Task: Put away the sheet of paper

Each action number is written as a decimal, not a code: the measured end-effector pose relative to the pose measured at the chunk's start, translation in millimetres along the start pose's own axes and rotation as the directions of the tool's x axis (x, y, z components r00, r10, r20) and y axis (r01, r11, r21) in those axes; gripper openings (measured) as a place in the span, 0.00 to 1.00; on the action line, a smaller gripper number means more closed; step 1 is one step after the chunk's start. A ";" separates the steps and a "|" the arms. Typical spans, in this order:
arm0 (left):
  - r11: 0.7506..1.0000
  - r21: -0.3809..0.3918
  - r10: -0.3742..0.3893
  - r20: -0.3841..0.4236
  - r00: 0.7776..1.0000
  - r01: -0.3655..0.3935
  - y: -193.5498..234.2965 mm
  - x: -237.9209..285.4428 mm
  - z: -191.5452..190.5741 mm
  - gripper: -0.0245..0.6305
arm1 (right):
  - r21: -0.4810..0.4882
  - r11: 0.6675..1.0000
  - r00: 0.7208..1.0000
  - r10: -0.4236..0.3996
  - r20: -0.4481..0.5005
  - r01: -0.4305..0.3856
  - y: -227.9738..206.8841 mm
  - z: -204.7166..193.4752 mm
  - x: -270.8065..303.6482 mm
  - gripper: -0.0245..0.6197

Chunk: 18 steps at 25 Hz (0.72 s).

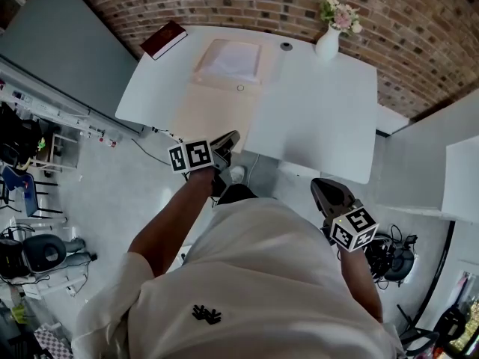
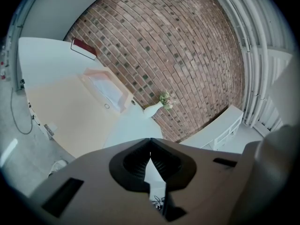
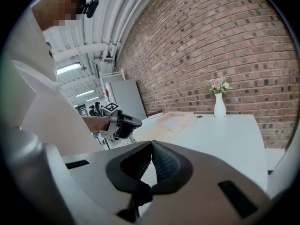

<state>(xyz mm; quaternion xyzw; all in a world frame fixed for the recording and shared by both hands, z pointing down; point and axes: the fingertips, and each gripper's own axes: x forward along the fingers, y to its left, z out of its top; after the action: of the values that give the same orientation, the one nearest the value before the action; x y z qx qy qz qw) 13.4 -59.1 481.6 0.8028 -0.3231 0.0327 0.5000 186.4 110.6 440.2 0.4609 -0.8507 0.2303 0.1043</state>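
**A:** Claw state?
**B:** Both clenched, both empty. Left gripper [image 2: 150,139]: tips meet, and I see nothing between them. Right gripper [image 3: 151,143]: same, pads together, nothing pinched.
**A:** Where's the paper?
**B:** Paper [image 1: 232,58] lies flat at 12 o'clock on the table [image 1: 322,118], on the far end of a beige pad [image 1: 209,111]. Both claws are well apart from it.
**A:** Claw positions, head view?
**B:** Left one is at the table's 7 o'clock, right at the near edge by the pad's near end, pointing toward 12. Right one is off the table at 5 o'clock, short of the near edge, also pointing at the table.
**A:** Anything else up there?
**B:** Red book [image 1: 164,39] at 11 o'clock, on the corner. White vase [image 1: 327,43] with flowers at 1 o'clock. Small round cap [image 1: 286,46] between paper and vase. Tiny ring [image 1: 240,87] on the pad, at the paper's 6 o'clock. Brick wall [image 1: 419,28] behind.
**A:** Paper in a tray?
**B:** I can't tell. The left gripper view hints at a raised rim around it, but it's too blurry.
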 end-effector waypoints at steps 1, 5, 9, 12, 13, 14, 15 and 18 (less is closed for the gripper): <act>1.000 0.000 0.001 0.000 1.000 -0.001 0.4 0.1 -0.6 0.07 | -0.001 1.000 1.000 0.001 -0.002 -0.001 0.1 -0.8 0.0 0.08; 1.000 -0.001 0.005 -0.001 1.000 -0.005 1.0 0.7 -0.9 0.07 | 0.002 1.000 1.000 0.001 -0.005 -0.001 -0.7 -0.6 -0.1 0.08; 1.000 -0.002 0.011 -0.004 1.000 -0.011 2.0 2.4 -1.2 0.07 | 0.004 1.000 1.000 0.004 -0.008 -0.004 -1.9 -0.1 1.1 0.08; 1.000 -0.006 0.014 -0.004 1.000 -0.014 4.2 2.0 -1.7 0.07 | 0.004 1.000 1.000 0.007 -0.011 -0.007 -1.2 0.0 2.5 0.08; 1.000 -0.007 0.015 -0.004 1.000 -0.015 4.8 2.2 -1.3 0.07 | 0.004 1.000 1.000 0.008 -0.011 -0.008 -1.4 0.5 3.0 0.08; 1.000 -0.006 0.016 -0.004 1.000 -0.016 5.2 2.5 -1.0 0.07 | 0.004 1.000 1.000 0.009 -0.012 -0.009 -1.9 0.8 3.4 0.08; 1.000 -0.006 0.017 -0.005 1.000 -0.017 5.6 3.0 -1.0 0.07 | 0.004 1.000 1.000 0.009 -0.013 -0.009 -2.4 0.8 3.6 0.08; 1.000 -0.007 0.020 -0.007 1.000 -0.020 7.3 4.7 -2.7 0.07 | 0.005 1.000 1.000 0.010 -0.015 -0.010 -4.2 -1.1 4.2 0.08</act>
<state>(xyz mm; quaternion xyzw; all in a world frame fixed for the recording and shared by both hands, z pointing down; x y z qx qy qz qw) 13.8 -61.4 490.4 0.7976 -0.3296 0.0395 0.5037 187.6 106.0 444.1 0.4551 -0.8516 0.2363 0.1084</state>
